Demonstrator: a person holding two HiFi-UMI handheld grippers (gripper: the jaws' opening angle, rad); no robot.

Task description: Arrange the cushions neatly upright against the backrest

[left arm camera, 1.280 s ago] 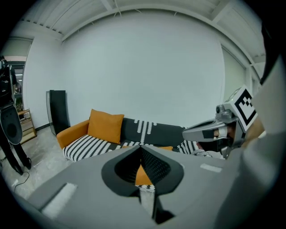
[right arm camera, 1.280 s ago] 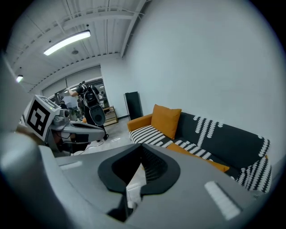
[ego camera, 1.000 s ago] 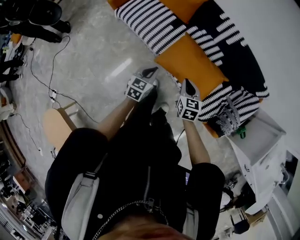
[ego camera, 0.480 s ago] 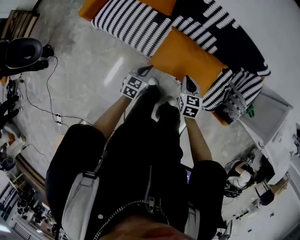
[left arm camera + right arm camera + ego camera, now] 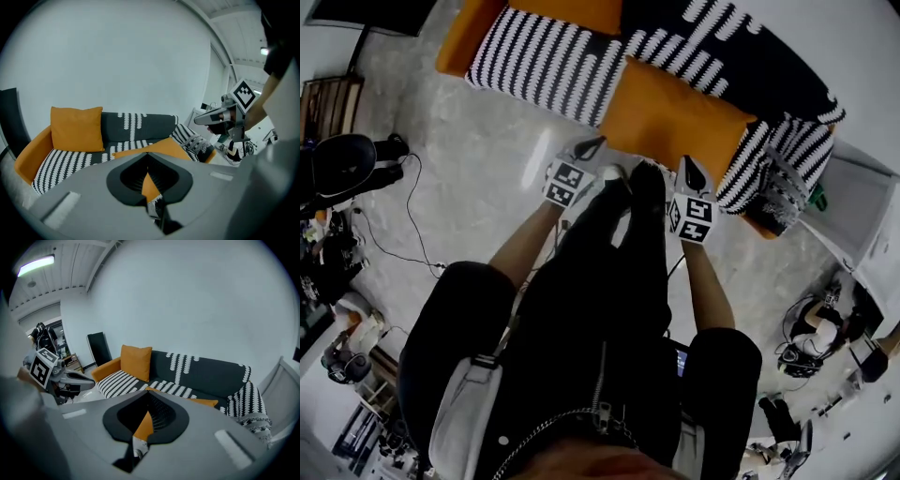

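On sofa (image 5: 741, 66): flat orange cushion (image 5: 675, 117); white cabinet (image 5: 853, 197) beside.

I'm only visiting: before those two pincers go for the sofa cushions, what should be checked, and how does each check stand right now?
1. Is the left gripper empty? Ok: its jaws are shut on nothing.
2. Is the right gripper empty? Ok: its jaws are shut on nothing.
3. Are the jaws open for a grab? Not ok: both are shut.
4. Is the end cushion upright against the backrest? Ok.
5. Is the flat cushion upright? Not ok: it lies on the seat.
6. Is the throw free of the flat cushion? Cannot tell.
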